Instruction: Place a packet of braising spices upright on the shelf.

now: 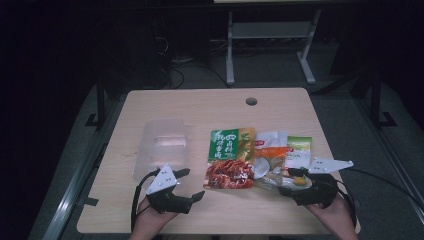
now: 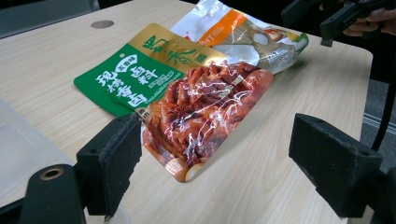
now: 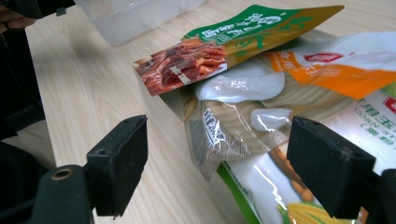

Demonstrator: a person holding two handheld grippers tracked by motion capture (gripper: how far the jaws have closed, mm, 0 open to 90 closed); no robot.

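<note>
You've got three food packets bunched together near the front edge of the table, a bit toward its right side. The green-and-red packet lies flat, its lower corner poking toward your left gripper. Just beside it, partly overlapping, is the orange-and-white packet, and the corn packet sits tucked at the right end of the bunch.

Your left gripper has its jaws spread wide with nothing between them; in the left gripper view the red end of the first packet lies just ahead of the gap. Your right gripper is also wide open and holding nothing, with its jaws straddling the near end of the orange-and-white and corn packets, seemingly right at them though I can't tell if they touch.

Off toward the left side of the table there's a clear plastic box, and nothing seems to be in it.

So my read: you're basically at the start. If the packets are meant for the box, none is in yet, nothing's been gripped, and all three are left to do.
</note>
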